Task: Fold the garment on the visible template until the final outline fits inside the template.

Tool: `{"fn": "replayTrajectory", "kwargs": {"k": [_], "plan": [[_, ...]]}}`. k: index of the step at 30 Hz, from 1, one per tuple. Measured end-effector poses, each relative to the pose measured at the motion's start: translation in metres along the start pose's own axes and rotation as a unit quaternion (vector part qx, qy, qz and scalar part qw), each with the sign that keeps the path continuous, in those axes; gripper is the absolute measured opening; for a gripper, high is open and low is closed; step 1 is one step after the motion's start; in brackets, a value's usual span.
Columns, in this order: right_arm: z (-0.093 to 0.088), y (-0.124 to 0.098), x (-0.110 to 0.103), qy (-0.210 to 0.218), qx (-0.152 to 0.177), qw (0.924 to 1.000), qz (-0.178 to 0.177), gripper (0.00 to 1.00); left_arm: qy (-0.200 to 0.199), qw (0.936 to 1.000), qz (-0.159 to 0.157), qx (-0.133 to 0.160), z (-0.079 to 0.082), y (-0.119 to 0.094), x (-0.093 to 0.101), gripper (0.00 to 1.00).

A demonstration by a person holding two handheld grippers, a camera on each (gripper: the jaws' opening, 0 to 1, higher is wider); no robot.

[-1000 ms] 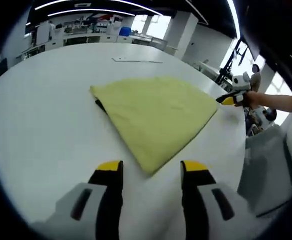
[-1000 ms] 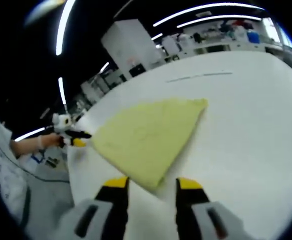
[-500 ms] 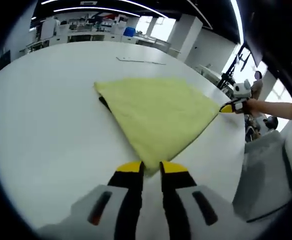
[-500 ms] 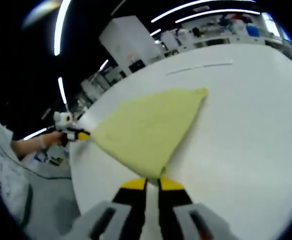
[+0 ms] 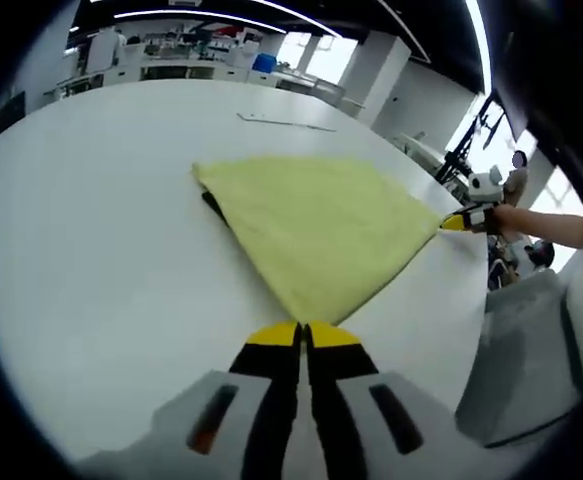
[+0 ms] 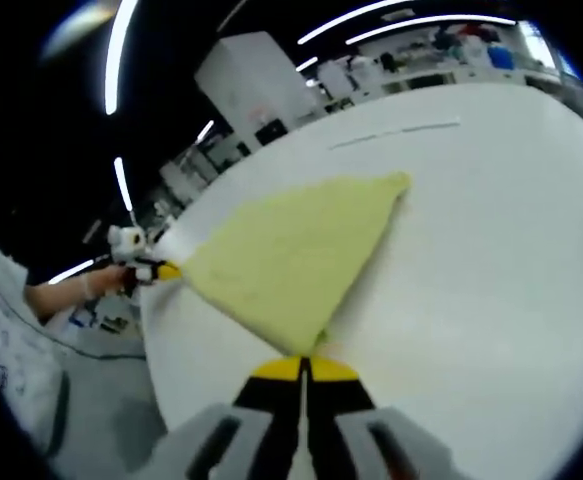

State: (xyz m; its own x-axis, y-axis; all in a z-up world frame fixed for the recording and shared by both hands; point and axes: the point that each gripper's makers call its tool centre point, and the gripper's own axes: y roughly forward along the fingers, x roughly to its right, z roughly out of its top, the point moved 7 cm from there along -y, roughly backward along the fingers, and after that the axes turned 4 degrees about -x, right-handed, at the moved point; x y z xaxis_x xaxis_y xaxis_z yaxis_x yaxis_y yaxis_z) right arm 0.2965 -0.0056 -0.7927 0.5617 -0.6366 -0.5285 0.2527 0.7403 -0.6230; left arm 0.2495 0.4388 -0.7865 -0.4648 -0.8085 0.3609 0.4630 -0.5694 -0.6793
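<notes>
Your white table (image 5: 91,250), thin dark strip (image 5: 283,122) lying on it at 12 o'clock, lab benches (image 5: 171,62) behind, ceiling lights (image 6: 121,50) overhead

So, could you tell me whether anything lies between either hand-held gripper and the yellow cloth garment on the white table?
Nothing visible does. The left hand-held gripper is shut on a corner of the yellow cloth garment, and the right hand-held gripper on another corner. The white table around them looks bare.
</notes>
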Motion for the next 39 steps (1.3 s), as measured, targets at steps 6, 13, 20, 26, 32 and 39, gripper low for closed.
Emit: {"fn": "replayTrajectory", "kwargs": {"k": [6, 13, 20, 26, 32, 39], "plan": [[-0.011, -0.009, -0.008, 0.002, 0.003, 1.0000, 0.002, 0.00, 0.004, 1.0000, -0.007, -0.003, -0.008, -0.001, 0.010, 0.00], [-0.026, -0.017, -0.017, 0.008, -0.003, 1.0000, 0.001, 0.00, -0.003, 0.9999, -0.014, -0.001, -0.017, -0.005, 0.020, 0.00], [-0.038, -0.025, -0.018, 0.013, -0.006, 0.9999, 0.000, 0.00, -0.002, 0.9998, -0.019, -0.001, -0.025, -0.007, 0.028, 0.00], [-0.040, -0.024, -0.013, 0.014, -0.004, 0.9999, -0.004, 0.00, -0.005, 0.9998, -0.017, 0.000, -0.024, -0.007, 0.028, 0.00], [-0.038, -0.028, -0.014, 0.007, 0.002, 1.0000, -0.004, 0.00, 0.001, 0.9998, -0.017, 0.004, -0.024, -0.009, 0.029, 0.06], [-0.031, -0.040, -0.023, -0.020, 0.026, 0.9993, -0.017, 0.23, 0.012, 0.9996, -0.004, 0.024, -0.018, -0.019, 0.031, 0.31]]}}
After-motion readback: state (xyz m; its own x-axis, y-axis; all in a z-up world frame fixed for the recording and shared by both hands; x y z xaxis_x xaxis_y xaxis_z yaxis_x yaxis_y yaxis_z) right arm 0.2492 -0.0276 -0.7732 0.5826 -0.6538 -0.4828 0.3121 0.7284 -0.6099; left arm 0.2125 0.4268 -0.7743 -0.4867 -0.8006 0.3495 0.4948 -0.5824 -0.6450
